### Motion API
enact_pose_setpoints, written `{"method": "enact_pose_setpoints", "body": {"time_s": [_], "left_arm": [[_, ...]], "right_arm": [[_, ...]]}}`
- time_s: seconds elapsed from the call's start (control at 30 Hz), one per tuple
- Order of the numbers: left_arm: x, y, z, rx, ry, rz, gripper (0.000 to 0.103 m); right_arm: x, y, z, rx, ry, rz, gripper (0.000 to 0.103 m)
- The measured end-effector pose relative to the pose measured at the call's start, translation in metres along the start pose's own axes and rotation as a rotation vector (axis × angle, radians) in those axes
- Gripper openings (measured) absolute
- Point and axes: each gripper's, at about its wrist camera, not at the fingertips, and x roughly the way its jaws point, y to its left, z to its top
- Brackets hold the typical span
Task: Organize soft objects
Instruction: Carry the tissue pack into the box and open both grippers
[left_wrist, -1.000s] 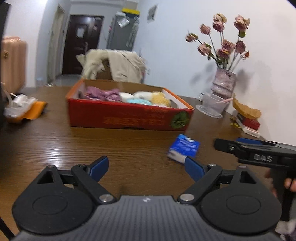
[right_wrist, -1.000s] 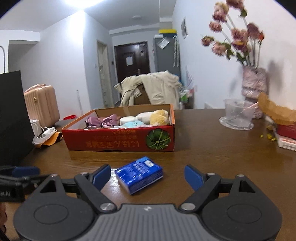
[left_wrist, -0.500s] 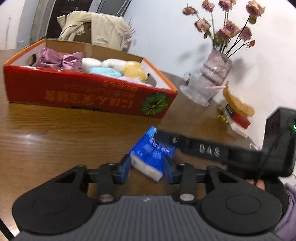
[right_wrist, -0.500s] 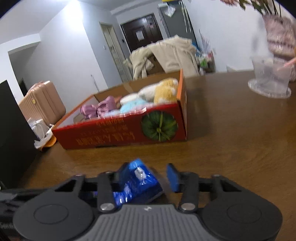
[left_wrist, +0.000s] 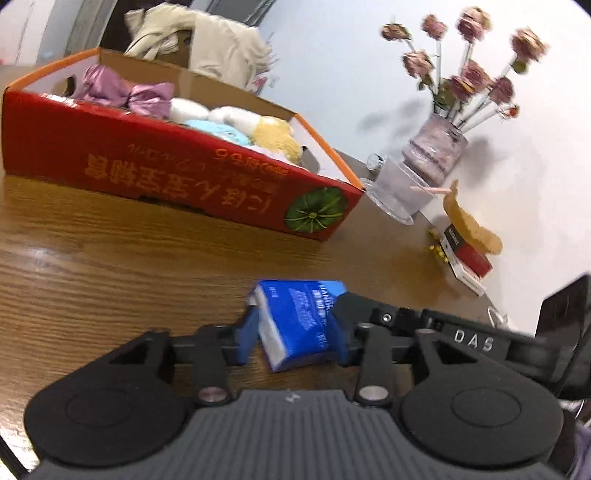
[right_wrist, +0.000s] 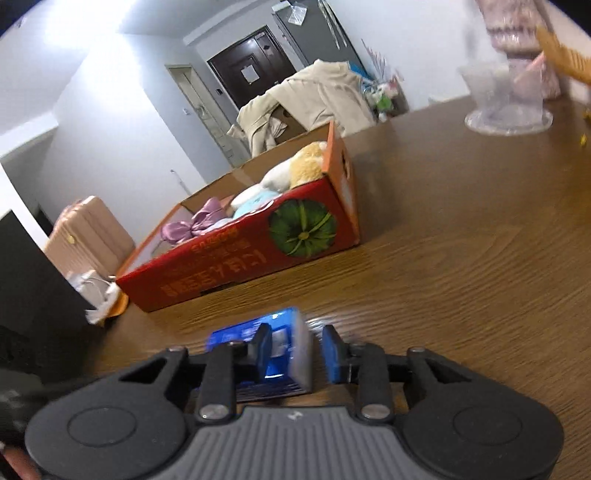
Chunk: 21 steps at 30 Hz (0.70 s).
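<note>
Both tools, left (left_wrist: 295, 338) and right (right_wrist: 295, 350), bracket one blue tissue pack (left_wrist: 299, 321) on the bench (left_wrist: 110, 266) just before the red box (left_wrist: 177, 173), left clamped, right closing, apparently to lift it in.

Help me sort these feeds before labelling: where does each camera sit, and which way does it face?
Left wrist: on the left gripper, looking past its blue pads at the tissue pack and red box; the right gripper enters from the right.
Right wrist: on the right gripper, jaws closing around the tissue pack, facing the red box and doorway.
Both share pack, box, table.
</note>
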Motion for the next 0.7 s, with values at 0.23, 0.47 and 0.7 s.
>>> {"method": "enact_pose_setpoints", "body": {"time_s": [0.23,0.47,0.7], "left_arm": [[-0.040,-0.007,-0.020,0.006,-0.021,-0.017,0.029],[-0.089,-0.002,-0.016,0.020,-0.107,-0.031,0.029],[-0.114,0.009,0.063,0.058,-0.246,-0.048,0.029]], "right_arm": [[-0.035,0.027,-0.025,-0.013,-0.012,-0.029,0.023],[-0.067,0.075,-0.037,-0.093,-0.067,-0.025,0.022],[-0.056,0.129,0.022,-0.188,-0.166,0.024,0.022]]}}
